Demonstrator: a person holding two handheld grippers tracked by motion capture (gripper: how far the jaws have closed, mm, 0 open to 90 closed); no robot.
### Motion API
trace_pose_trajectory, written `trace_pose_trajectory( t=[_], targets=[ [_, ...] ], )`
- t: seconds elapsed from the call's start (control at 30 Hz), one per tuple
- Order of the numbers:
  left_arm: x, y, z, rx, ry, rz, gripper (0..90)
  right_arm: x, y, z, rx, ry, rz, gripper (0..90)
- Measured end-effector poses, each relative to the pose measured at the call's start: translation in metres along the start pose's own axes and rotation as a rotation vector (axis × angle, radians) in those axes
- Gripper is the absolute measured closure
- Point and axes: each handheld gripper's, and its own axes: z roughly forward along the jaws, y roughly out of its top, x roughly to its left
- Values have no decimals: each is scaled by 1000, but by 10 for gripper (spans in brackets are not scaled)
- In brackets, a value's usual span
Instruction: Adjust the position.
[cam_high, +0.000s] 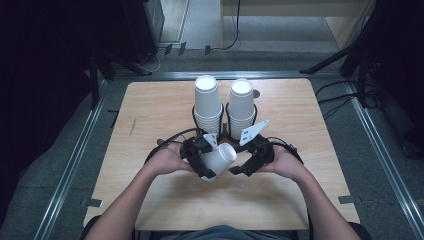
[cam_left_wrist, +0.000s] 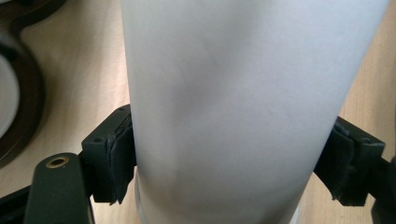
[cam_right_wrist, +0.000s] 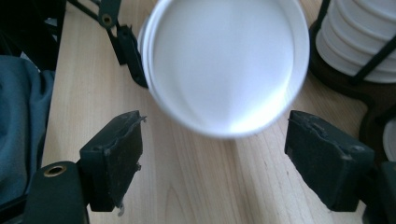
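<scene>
A white paper cup (cam_high: 221, 157) lies tilted above the wooden table (cam_high: 150, 125), with my left gripper (cam_high: 211, 162) shut on its side wall. In the left gripper view the cup (cam_left_wrist: 233, 93) stands between both pads (cam_left_wrist: 116, 158), which press on it. The cup's round end (cam_right_wrist: 224, 60) faces my right gripper (cam_right_wrist: 215, 158), whose jaws stand wide apart just short of the rim and touch nothing. In the high view the right gripper (cam_high: 240, 168) sits close on the cup's right. One left finger (cam_right_wrist: 130, 53) shows beside the cup.
Two stacks of upturned white cups (cam_high: 207, 102) (cam_high: 241, 102) stand in a black wire holder (cam_high: 225, 131) just behind the grippers. The holder's base (cam_left_wrist: 21, 98) and one stack (cam_right_wrist: 359, 42) are close by. Bare wood lies to both sides and in front.
</scene>
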Motion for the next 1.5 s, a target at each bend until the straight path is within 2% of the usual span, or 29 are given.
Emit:
trace_pose_trajectory(
  t=[0.2,0.33,0.4,0.47,0.57,0.63,0.7,0.8,0.83,0.9,1.07,1.13,1.2,1.23,1.27,1.37,1.5],
  targets=[
    [-7,6,3,0,-24,40,175,5,7,3,0,23,-31,185],
    [-11,8,5,-2,-30,64,174,7,11,8,31,43,-33,179],
    [-12,8,5,-2,-27,73,173,8,12,9,35,63,-49,224],
    [-13,8,4,-5,-26,76,169,9,13,9,35,62,-60,230],
    [-13,7,4,-16,-36,75,154,11,15,8,45,65,-47,235],
    [-13,6,3,-35,-38,62,144,12,16,7,52,67,-44,234],
    [-14,4,1,-68,-16,63,127,12,16,5,41,59,-62,233],
    [-12,2,-2,-114,-2,29,11,10,16,1,18,52,-52,232],
    [-12,2,-4,-122,8,26,0,10,15,-1,14,51,-43,232],
    [-12,0,-6,-161,1,19,0,9,14,-5,-2,48,-32,232],
    [-10,-3,-12,-212,27,14,0,6,11,-14,-40,41,-18,231],
    [-9,-5,-15,-243,20,6,0,6,11,-17,-51,44,-13,230],
    [-8,-7,-17,-264,-7,-12,0,5,10,-20,-64,39,-11,230],
    [-7,-8,-18,-278,4,-19,0,5,9,-22,-72,44,-8,230],
    [-6,-9,-19,-286,-10,-27,0,5,9,-23,-80,41,-8,230],
    [-6,-12,-20,-315,-12,-38,0,5,9,-27,-97,41,-1,230],
    [-9,-14,-19,-362,2,-22,0,6,10,-32,-137,51,3,230]
  ],
)
